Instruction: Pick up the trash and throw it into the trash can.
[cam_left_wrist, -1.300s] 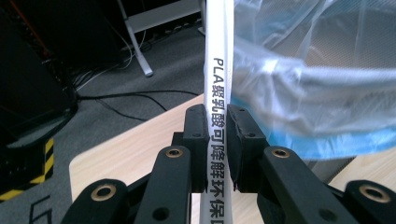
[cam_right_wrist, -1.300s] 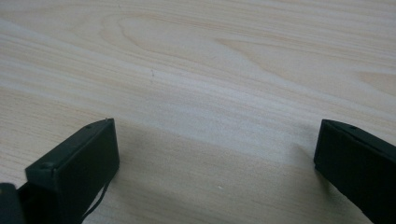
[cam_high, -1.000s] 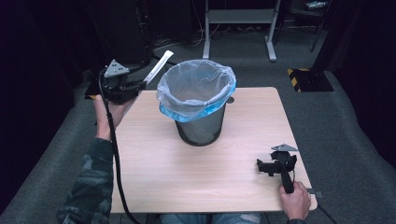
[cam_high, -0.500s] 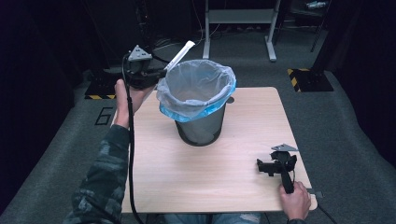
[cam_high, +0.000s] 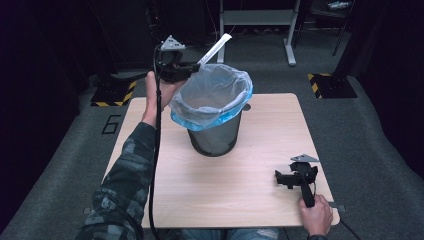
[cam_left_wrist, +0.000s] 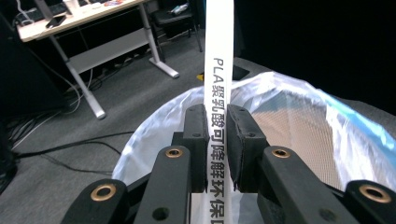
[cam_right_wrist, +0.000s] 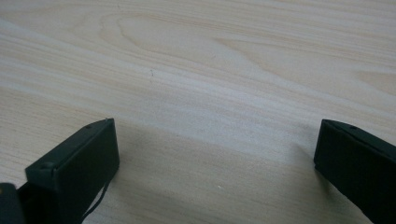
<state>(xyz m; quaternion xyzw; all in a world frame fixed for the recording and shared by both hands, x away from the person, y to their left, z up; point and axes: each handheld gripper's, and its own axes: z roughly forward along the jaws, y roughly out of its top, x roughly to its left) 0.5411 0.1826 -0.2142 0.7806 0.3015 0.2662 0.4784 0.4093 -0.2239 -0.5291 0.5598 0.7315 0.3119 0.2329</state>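
Left gripper view: jaws clamp a white strip (cam_left_wrist: 218, 93), top cropped; right gripper (cam_right_wrist: 215, 154) jaws gape.

high view: looks down from above on the light wooden table (cam_high: 240, 195) | left gripper view: close above the black mesh bin with a clear bag (cam_left_wrist: 299, 135), shared with high view | right gripper view: very near the tabletop

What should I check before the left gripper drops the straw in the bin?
1. Left gripper shut on the straw: ok.
2. Straw over the bin opening: cannot tell; its tip looks past the far rim.
3. Liner open and folded over the rim: ok.
4. Bin upright on the table: ok.
5. Right gripper open, resting on the table away from the bin: ok.
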